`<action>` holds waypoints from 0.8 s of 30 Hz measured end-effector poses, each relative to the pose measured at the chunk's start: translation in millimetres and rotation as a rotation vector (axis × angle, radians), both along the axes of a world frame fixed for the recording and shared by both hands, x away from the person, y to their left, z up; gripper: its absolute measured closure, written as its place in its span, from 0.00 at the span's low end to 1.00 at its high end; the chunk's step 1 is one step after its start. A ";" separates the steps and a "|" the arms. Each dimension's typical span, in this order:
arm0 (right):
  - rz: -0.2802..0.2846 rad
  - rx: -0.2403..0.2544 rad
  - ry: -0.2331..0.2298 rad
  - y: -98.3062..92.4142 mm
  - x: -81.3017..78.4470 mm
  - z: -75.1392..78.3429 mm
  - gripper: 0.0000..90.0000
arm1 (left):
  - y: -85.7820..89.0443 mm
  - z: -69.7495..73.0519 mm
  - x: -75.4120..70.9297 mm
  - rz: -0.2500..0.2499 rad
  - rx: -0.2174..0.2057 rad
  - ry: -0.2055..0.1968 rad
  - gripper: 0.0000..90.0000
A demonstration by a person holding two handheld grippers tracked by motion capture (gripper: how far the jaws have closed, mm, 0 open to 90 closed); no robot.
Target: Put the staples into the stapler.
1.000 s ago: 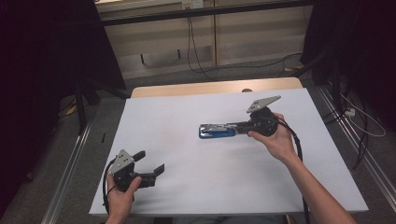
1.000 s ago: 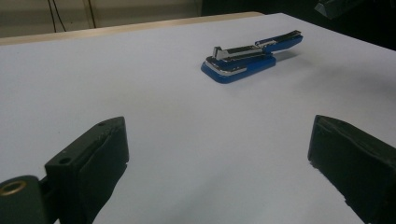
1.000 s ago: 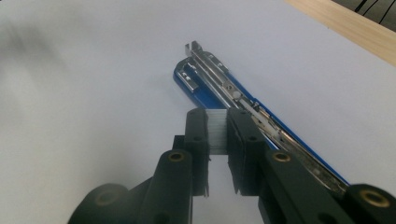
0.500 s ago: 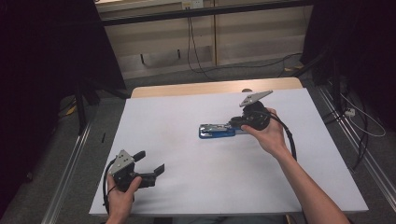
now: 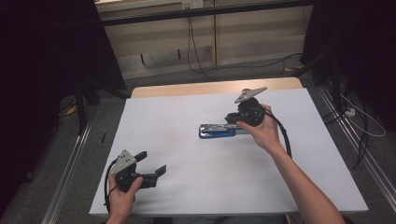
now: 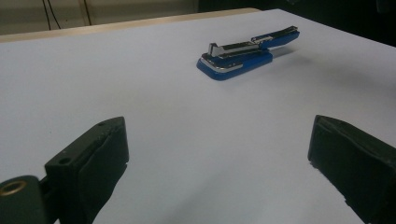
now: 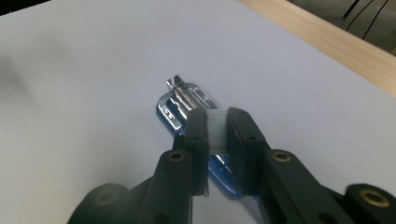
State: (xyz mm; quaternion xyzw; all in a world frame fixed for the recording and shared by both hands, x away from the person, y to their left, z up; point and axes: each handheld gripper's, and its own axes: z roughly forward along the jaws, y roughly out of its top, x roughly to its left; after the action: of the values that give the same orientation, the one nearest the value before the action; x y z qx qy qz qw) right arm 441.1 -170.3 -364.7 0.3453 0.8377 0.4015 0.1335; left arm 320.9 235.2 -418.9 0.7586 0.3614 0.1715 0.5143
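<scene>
High view: the stapler lies on the counter, its long axis running straight out from the right gripper.

Left gripper view: jaws wide and empty, stapler well ahead.

Right gripper view: jaws narrow, pinching a staple strip above the open stapler.

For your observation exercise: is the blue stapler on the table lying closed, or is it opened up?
Opened up: the stapler has its blue top swung away, baring the metal staple channel.
</scene>
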 end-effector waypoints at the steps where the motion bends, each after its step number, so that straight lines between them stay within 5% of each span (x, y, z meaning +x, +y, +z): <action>1: 0.004 -0.001 0.000 1.2 1.2 0.4 0.88 | 0.1 0.0 0.1 -0.001 0.000 0.000 0.06; 24: 0.023 -0.048 0.012 27.4 28.8 7.1 0.88 | -0.8 -2.3 2.0 -0.017 0.010 0.023 0.06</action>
State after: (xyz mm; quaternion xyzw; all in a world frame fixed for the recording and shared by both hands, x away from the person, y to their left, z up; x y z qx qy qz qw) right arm 469.8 -143.0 -357.6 0.3347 0.8518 0.3808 0.1320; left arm 322.9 234.4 -421.2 0.7662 0.3599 0.1601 0.5077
